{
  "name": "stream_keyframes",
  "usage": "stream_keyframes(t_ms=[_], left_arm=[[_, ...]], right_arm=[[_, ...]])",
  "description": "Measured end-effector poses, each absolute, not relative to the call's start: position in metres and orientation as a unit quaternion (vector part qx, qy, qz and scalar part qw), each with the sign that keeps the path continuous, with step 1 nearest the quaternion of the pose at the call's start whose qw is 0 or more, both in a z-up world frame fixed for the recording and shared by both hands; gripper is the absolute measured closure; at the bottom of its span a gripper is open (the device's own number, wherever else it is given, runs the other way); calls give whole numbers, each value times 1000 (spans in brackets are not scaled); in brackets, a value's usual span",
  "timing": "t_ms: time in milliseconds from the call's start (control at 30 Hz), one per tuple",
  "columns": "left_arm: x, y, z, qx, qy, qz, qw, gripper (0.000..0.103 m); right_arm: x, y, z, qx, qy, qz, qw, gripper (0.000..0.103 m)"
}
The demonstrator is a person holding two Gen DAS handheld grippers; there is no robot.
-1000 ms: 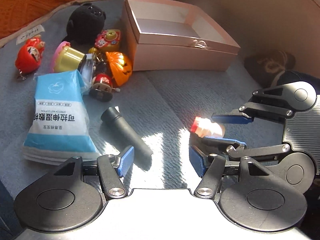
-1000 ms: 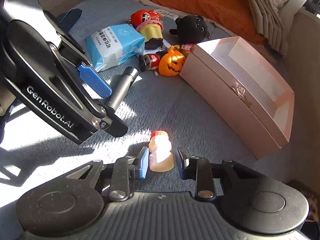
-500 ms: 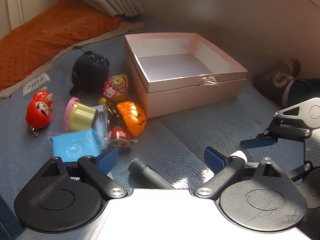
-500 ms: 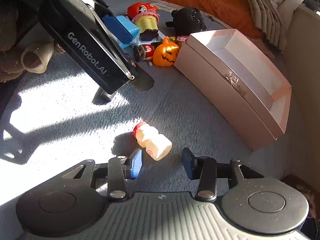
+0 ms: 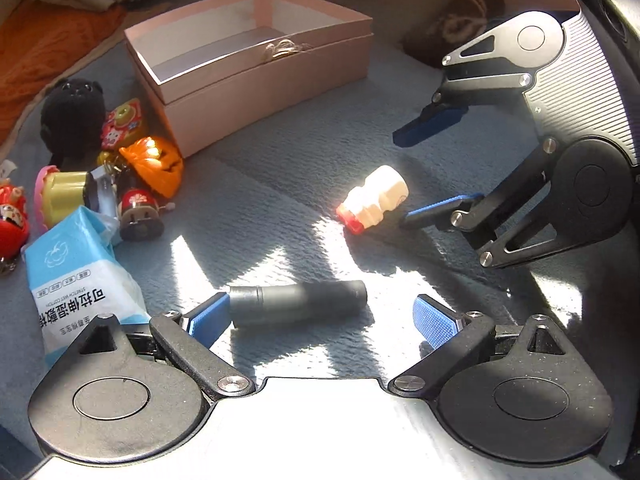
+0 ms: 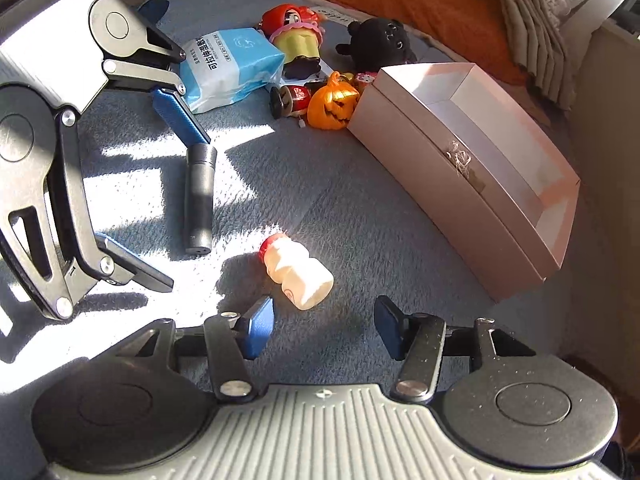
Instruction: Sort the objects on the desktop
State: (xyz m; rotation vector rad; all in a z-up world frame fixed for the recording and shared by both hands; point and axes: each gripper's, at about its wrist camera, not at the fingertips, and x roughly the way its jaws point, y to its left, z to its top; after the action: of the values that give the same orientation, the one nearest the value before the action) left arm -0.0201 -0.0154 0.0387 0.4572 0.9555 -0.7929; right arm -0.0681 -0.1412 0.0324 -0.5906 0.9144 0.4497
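Since the earlier frames, both grippers have shifted: the torch (image 5: 298, 303), which was slipping under the lower edge of the left view, is now lying crosswise between the left gripper (image 5: 324, 316) fingers, and the bottle (image 6: 297, 274) is lying slightly farther ahead of the right gripper (image 6: 324, 330).

Left fingers are standing wide open. The torch is resting on the grey-blue carpet (image 5: 280, 168) low in the frame's centre, its narrow end touching or just beside the left blue pad (image 5: 208, 316), its wide end well short of the right pad.

Right fingers are also spread open, gripping nothing. In the right view the bottle is lying on its side just above them, lower centre of the frame, red cap pointing up-left, its base closer to the left pad (image 6: 258, 328) than to the right one. It is sitting ahead of the fingertips, not between them.

The box (image 6: 472, 148), open-topped and pink, is occupying the right of the right view and the upper centre of the left view. A pumpkin (image 6: 334, 102) is sitting against its near corner, with a wind-up toy (image 6: 290, 100), a black plush (image 6: 378, 46), a wipes pack (image 6: 230, 68) and other small toys clustering at the upper centre. In the left view the same cluster is filling the left edge, the pack (image 5: 82, 276) lying just beside the left finger.
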Motion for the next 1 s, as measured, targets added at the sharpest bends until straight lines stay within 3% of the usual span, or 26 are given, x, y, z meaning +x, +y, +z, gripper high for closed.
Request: stream_keyframes(t_ms=[200,267,500,633,833,1000], left_arm=[[-25,-25,33,196,447,-311,816,6],[-27,-29,30,221,438,-293,821,23],[-30,-22,40,196,460,-250,829,23],[-37,-11,48,167,486,-239,824,23],[-41,0,71,137,479,-232,836,24],[-33,-2,108,117,421,-232,869,24]], right_arm=[[-69,-140,36,-271,426,212,837,48],[-68,-140,38,-266,424,215,839,48],[-64,-122,32,-275,412,233,837,51],[-64,-110,26,-299,422,243,821,75],[-72,-109,68,-282,408,251,831,75],[-63,-124,134,-250,365,235,866,75]])
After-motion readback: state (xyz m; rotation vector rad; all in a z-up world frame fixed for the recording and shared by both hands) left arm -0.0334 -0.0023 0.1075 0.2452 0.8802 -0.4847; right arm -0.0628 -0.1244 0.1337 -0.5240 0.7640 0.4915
